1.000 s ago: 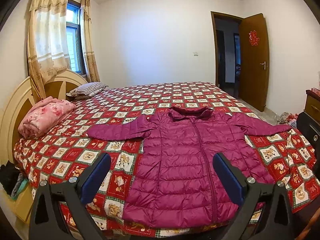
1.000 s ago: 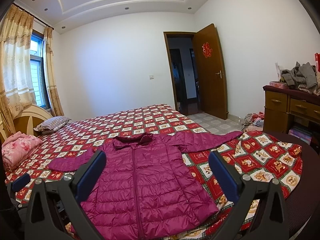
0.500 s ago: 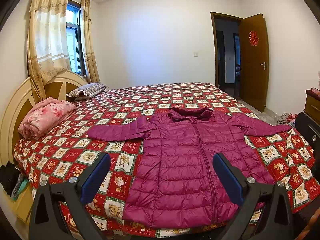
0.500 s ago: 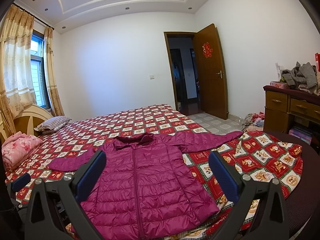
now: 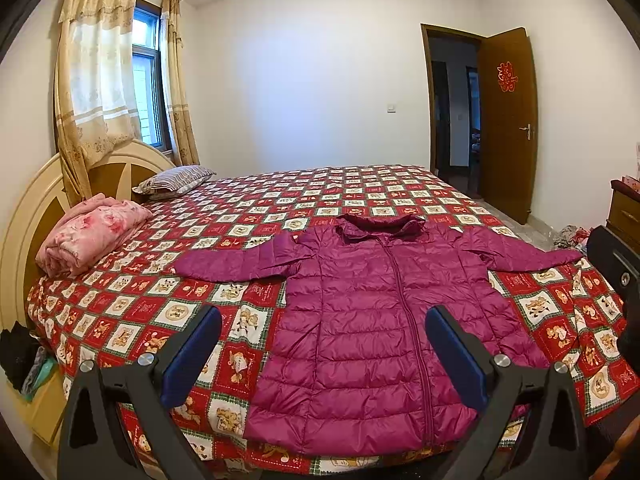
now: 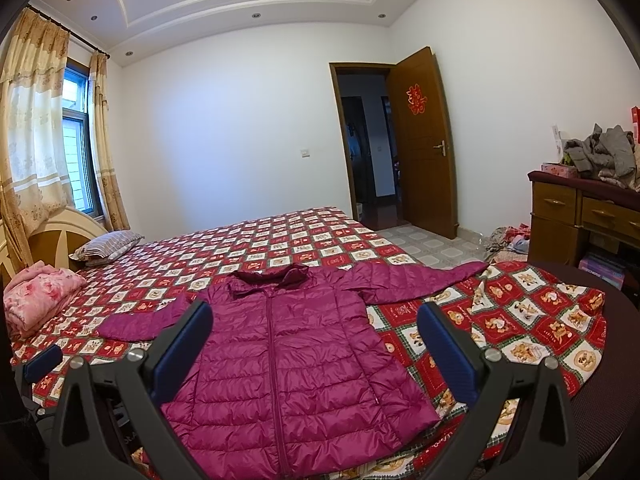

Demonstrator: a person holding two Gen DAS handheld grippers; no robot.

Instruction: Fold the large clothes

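Observation:
A magenta quilted puffer jacket lies flat and zipped on the bed, hem toward me, collar away, both sleeves spread out to the sides. My left gripper hangs open above the near edge of the bed, over the jacket's lower left part, holding nothing. My right gripper is open too, high over the jacket's body and apart from it. The other gripper's blue pad shows at the far left of the right wrist view.
The bed wears a red checked cover. A folded pink blanket and a striped pillow lie by the headboard. A wooden dresser with a clothes pile stands right; an open door is behind.

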